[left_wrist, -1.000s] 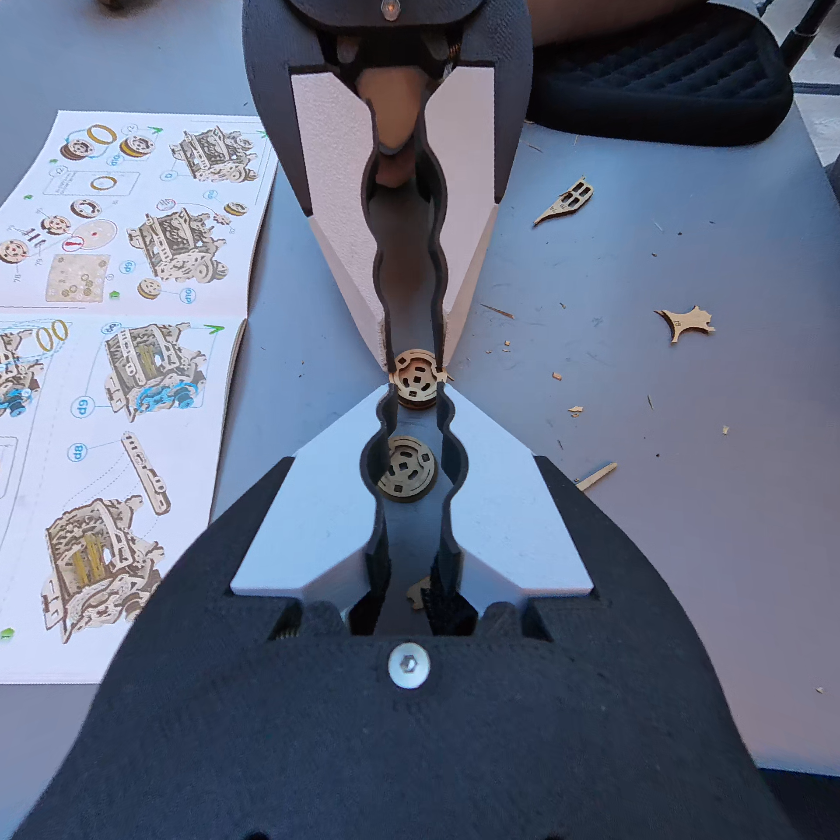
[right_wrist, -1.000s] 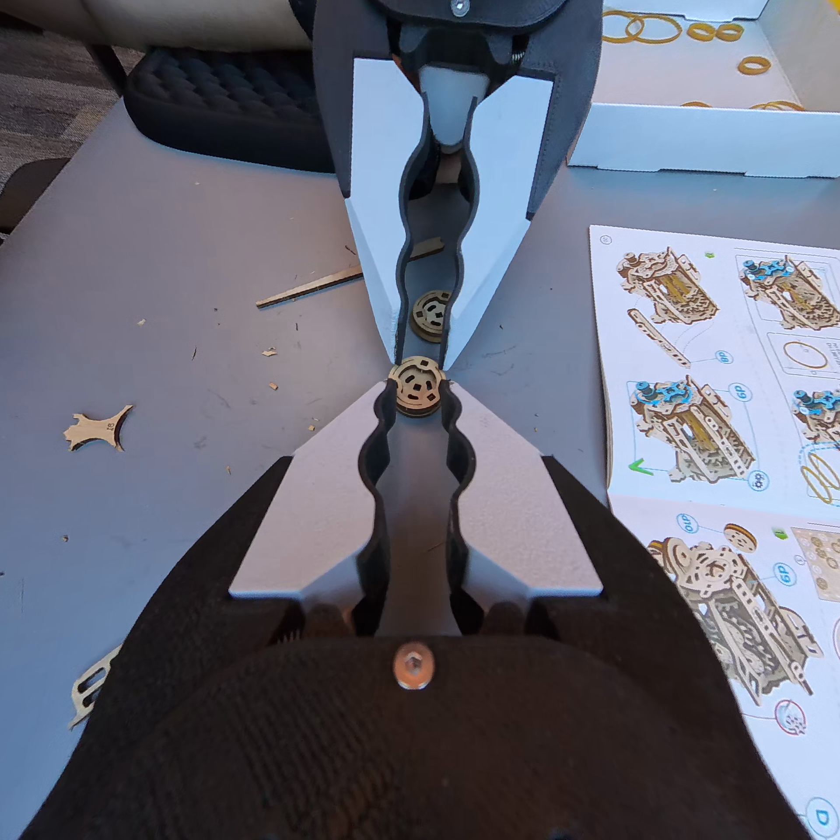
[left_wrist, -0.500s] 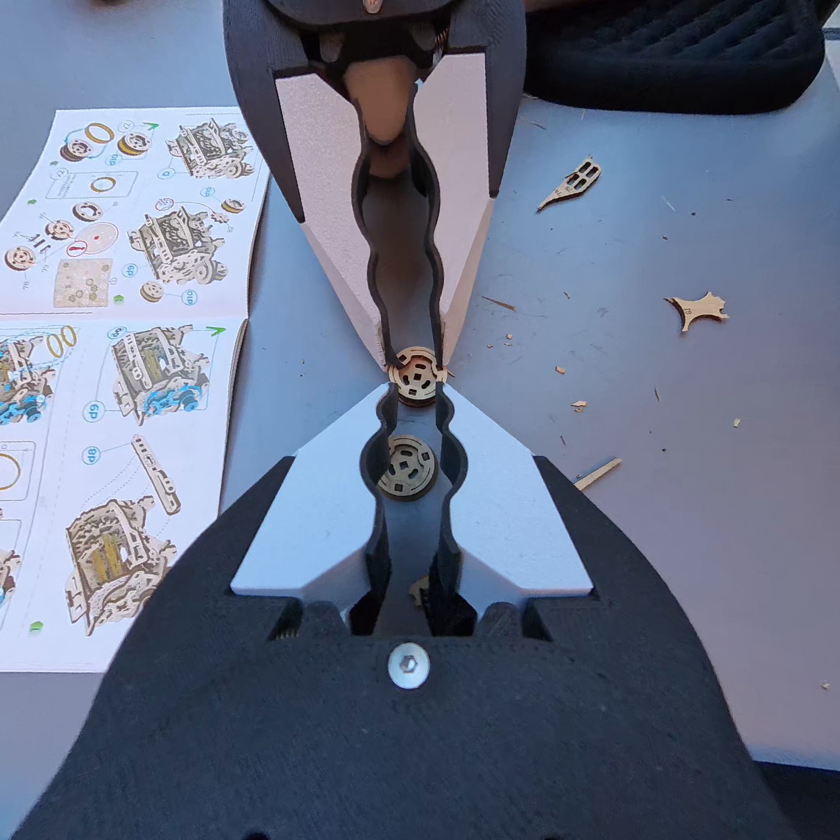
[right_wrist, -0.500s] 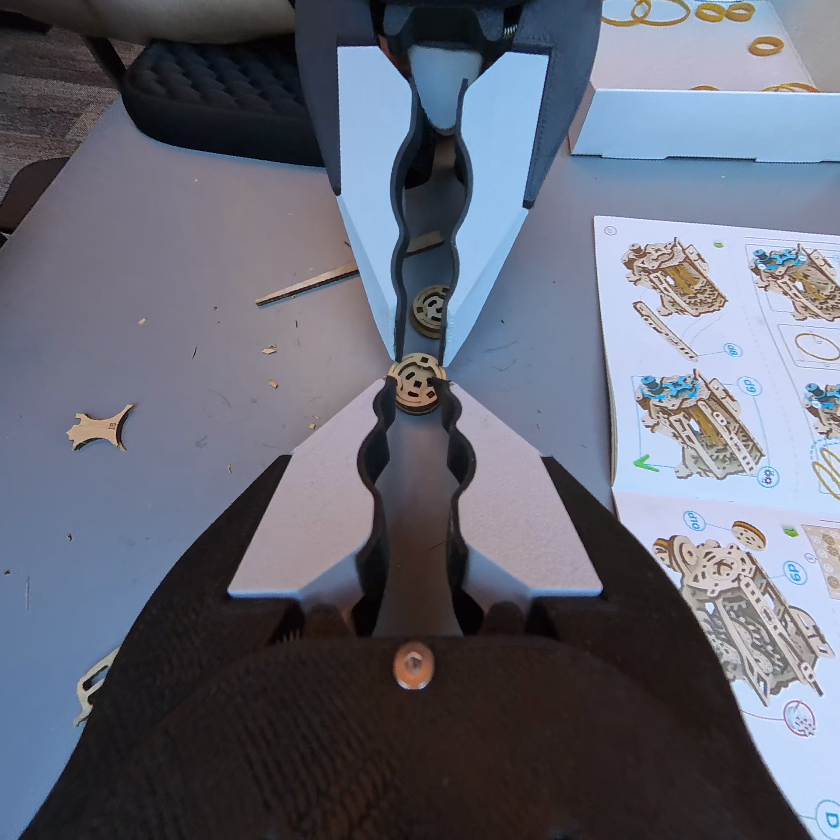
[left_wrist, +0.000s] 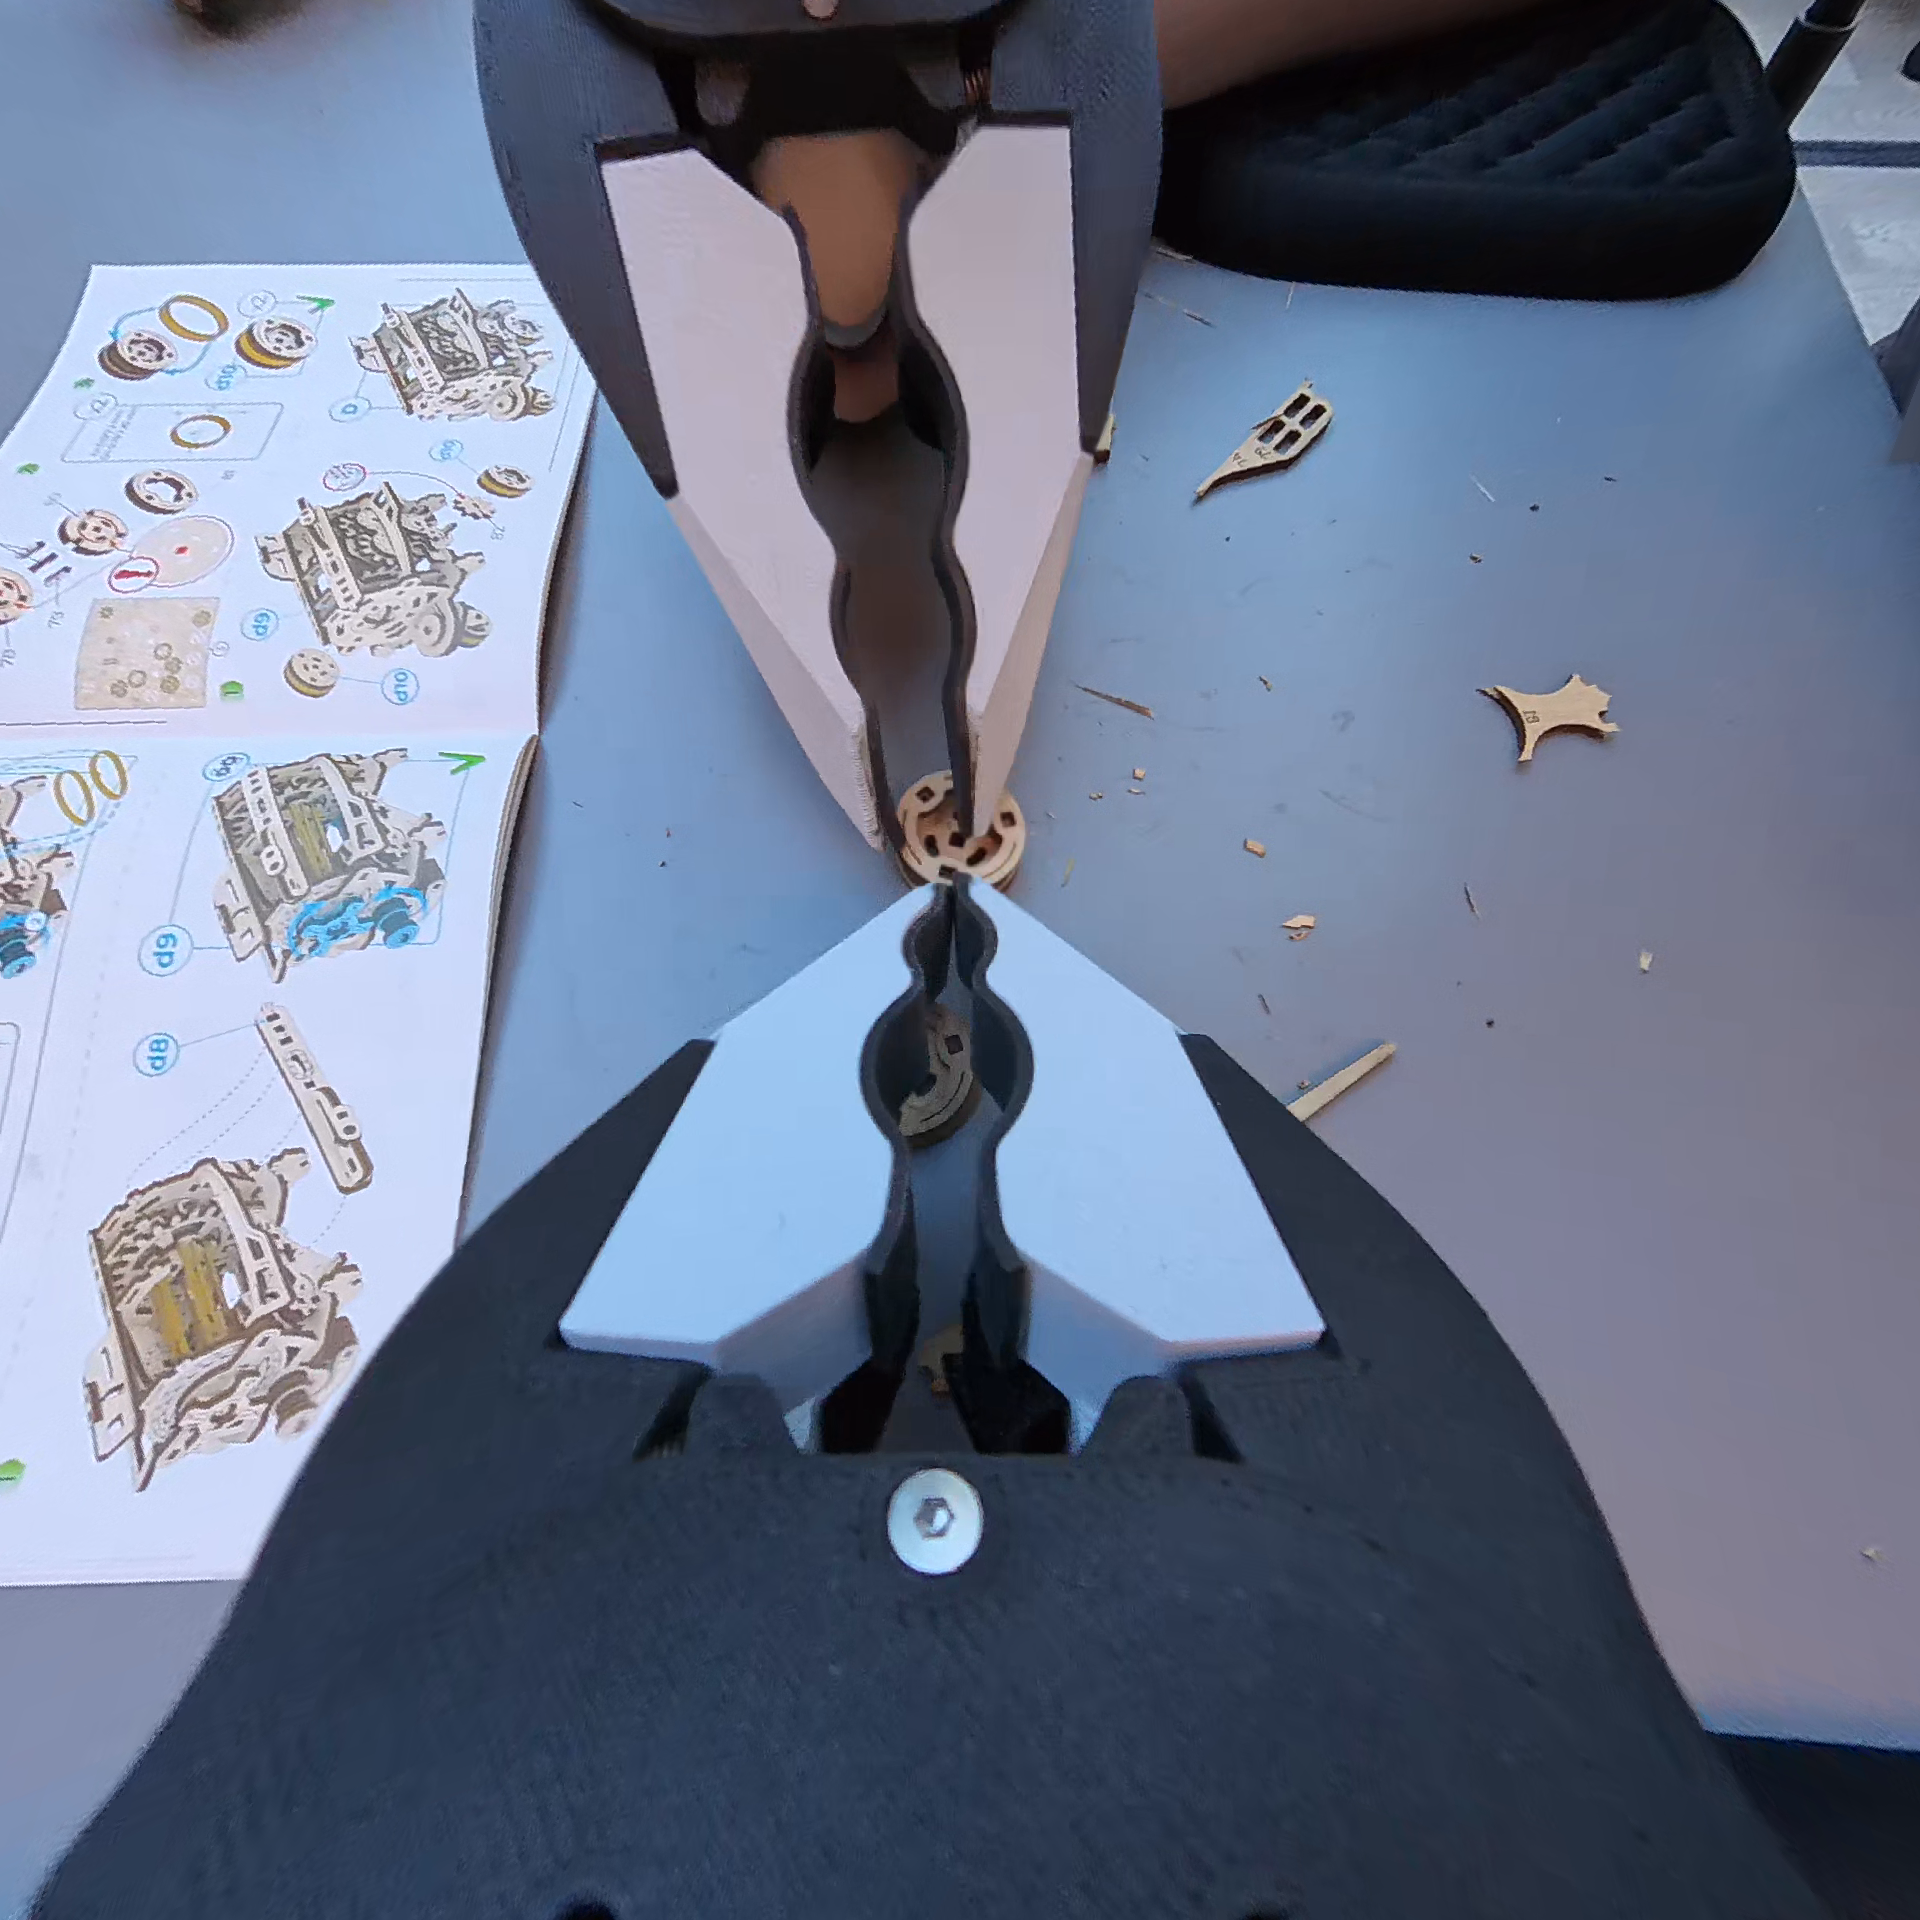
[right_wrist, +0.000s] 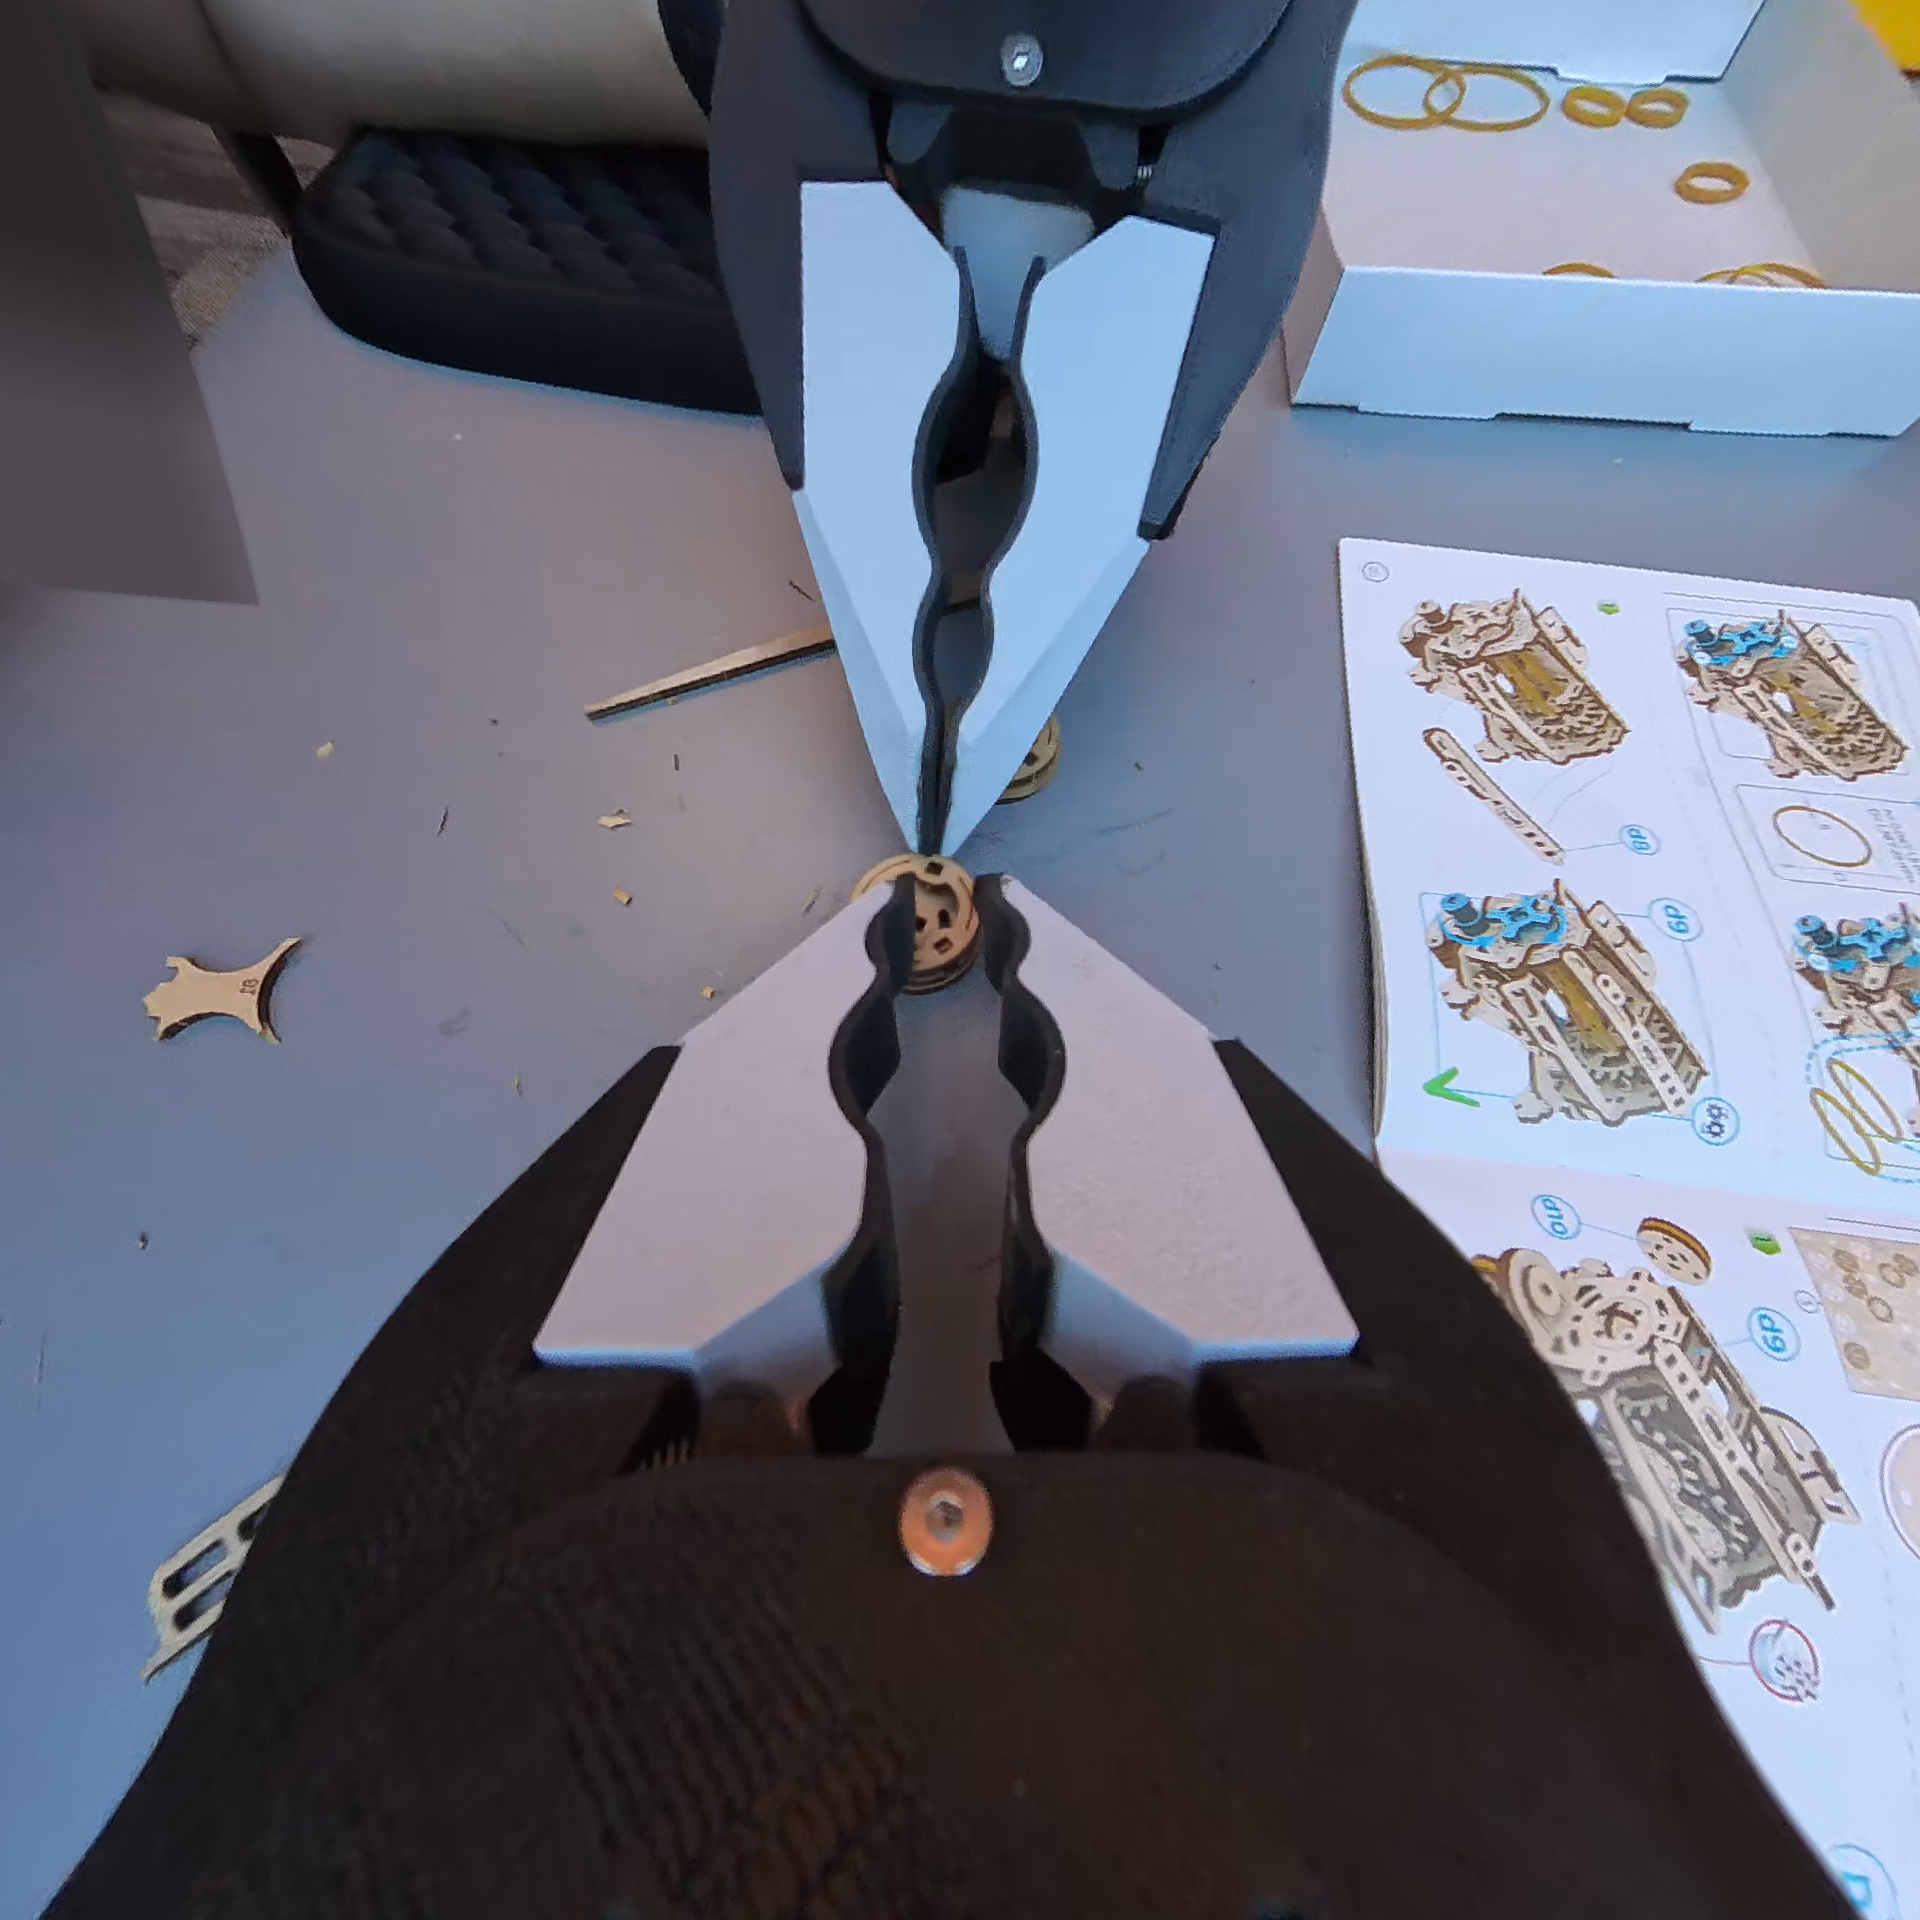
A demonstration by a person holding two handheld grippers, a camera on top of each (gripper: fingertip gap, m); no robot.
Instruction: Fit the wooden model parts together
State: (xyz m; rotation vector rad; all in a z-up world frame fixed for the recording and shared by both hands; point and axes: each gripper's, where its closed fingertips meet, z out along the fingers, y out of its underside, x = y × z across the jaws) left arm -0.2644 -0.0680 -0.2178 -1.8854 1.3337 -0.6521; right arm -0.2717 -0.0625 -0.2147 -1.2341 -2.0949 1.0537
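Note:
A small round wooden wheel (right_wrist: 943,930) sits between the tips of my right gripper (right_wrist: 940,909), which is shut on it just above the grey table. In the left wrist view the wheel (left_wrist: 992,842) shows at the right gripper's tips (left_wrist: 928,826). My left gripper (left_wrist: 951,896) faces it tip to tip, its jaws closed together. Its tips (right_wrist: 932,844) touch the wheel's rim; I cannot tell if they pinch it. A second wooden disc (left_wrist: 935,1086) lies on the table under the left gripper and also shows in the right wrist view (right_wrist: 1034,769).
An open instruction booklet (left_wrist: 260,831) (right_wrist: 1662,935) lies beside the grippers. A white box (right_wrist: 1600,343) with yellow rubber bands stands at the back. Wood scraps (left_wrist: 1553,717) (right_wrist: 223,987) and chips are scattered about. A black seat cushion (left_wrist: 1455,156) is at the table's edge. The tips of both grippers are at nearly the same place.
My left gripper's jaws have closed from a wheel-wide gap to tips together. The wheel now sits only in the right gripper and has turned slightly askew.

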